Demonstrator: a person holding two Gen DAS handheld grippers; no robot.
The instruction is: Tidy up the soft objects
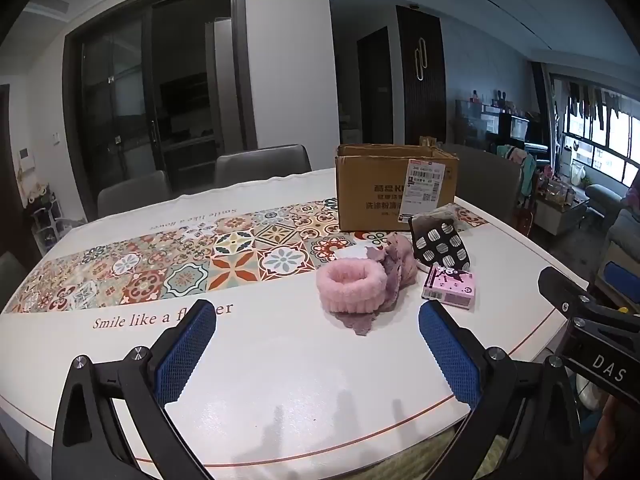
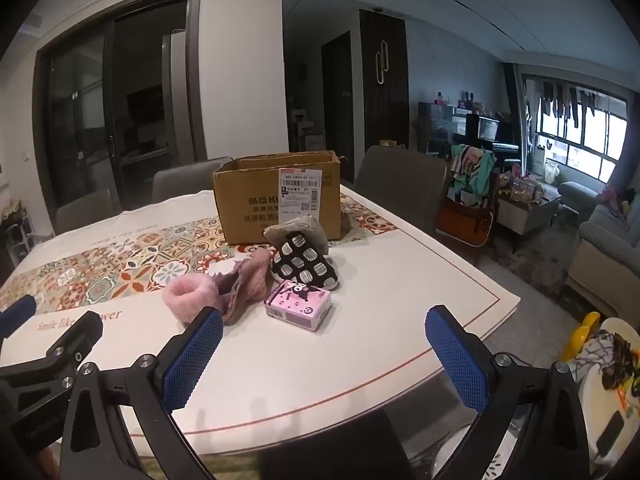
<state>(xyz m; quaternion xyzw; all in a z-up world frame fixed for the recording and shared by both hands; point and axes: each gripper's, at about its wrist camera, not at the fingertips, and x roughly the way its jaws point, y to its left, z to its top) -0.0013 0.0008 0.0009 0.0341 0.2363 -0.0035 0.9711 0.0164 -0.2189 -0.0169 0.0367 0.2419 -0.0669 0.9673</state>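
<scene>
White bench (image 1: 280, 360) w/ a tiled-pattern runner (image 1: 168, 264) across it, dining chairs behind, dark sliding doors at back.

L to R: left gripper (image 1: 318, 320) sits low over the near bench edge, level, pointing fwd at the pile; jaws wide, nothing between the blue pads (image 1: 184, 356). Fluffy pink band (image 1: 352, 286) lies just ahead of it, touching a mauve knit cloth (image 1: 394, 276) bunched behind and under it. Cardboard box (image 1: 394, 184) stands further back on the runner, top open, shipping label on front. Black-and-white patterned pouch (image 1: 442, 246) leans btwn box and knit cloth. Pink tissue pack (image 1: 450, 288) lies flat, just right of the cloth, in front of the pouch.

Right gripper (image 2: 324, 322) is beside the left one, also low at the near edge, level, aimed at the tissue pack; jaws wide, holding nothing.
</scene>
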